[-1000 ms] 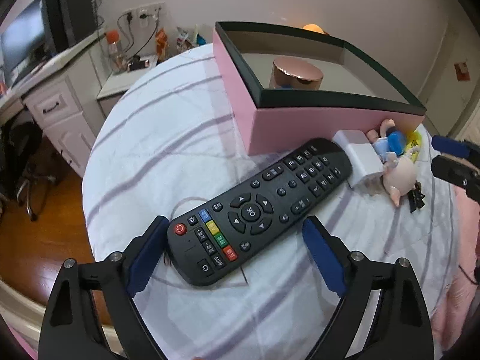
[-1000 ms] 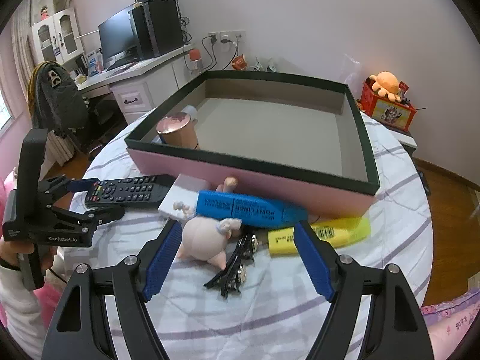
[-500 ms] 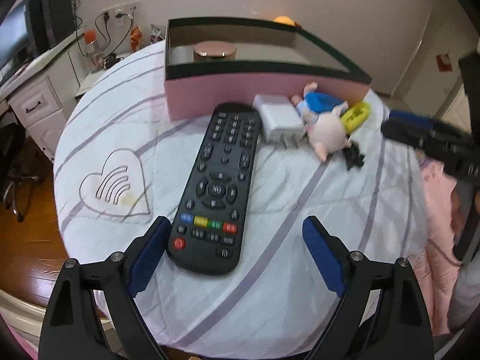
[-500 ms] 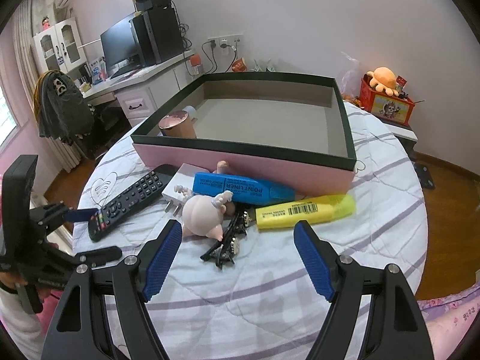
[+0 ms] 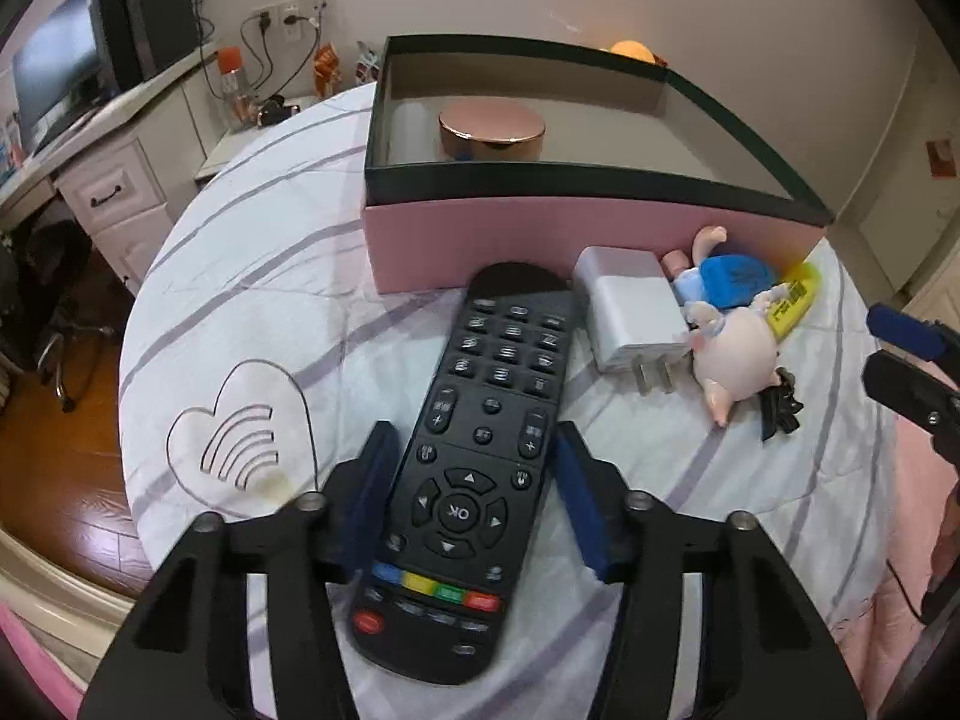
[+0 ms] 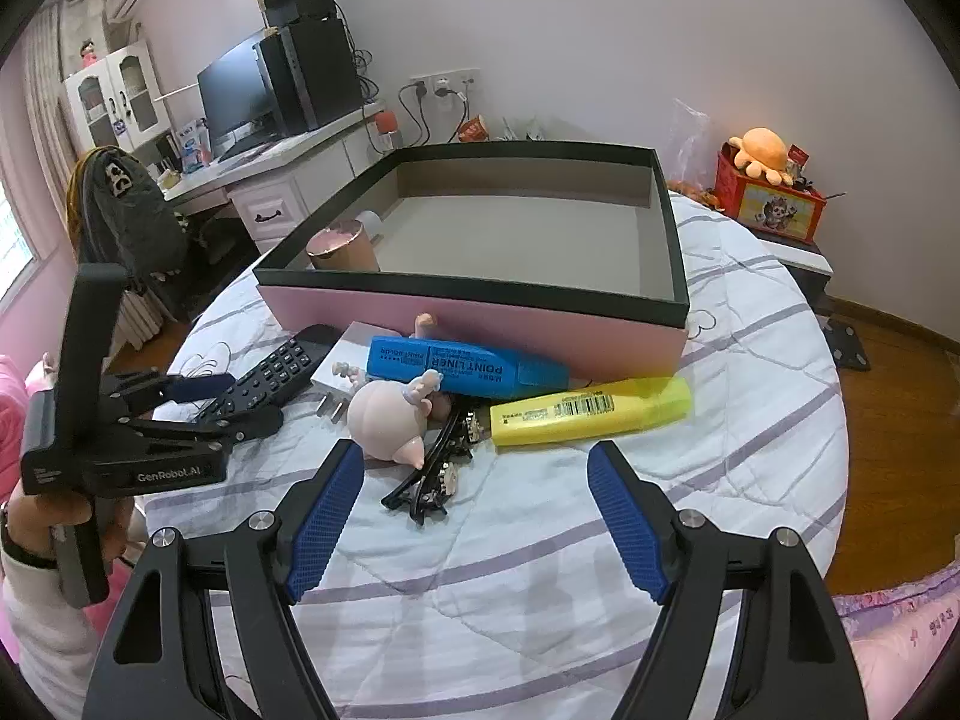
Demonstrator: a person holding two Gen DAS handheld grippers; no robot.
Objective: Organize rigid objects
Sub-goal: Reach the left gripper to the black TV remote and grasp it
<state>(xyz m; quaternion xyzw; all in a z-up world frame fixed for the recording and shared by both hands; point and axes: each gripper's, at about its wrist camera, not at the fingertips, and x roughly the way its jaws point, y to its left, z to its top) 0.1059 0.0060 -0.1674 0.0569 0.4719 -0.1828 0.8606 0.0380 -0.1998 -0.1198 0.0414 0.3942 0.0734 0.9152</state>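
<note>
While my left gripper (image 5: 474,480) closes its blue pads around the long black plastic remote control (image 5: 474,462) at lower centre, pads apparently touching its edges, I grip across the narrow width for a firm lift. My right gripper (image 6: 474,516) hangs open and empty at the bottom of its frame, leaving the pink cardboard box (image 5: 540,240), upper centre, unobstructed.

Black plastic remote control (image 5: 474,468): near-end buttons blurred; white cylindrical item (image 5: 408,132) in pink cardboard box (image 5: 540,240) half-hidden behind rose-gold round lid (image 5: 492,127).
</note>
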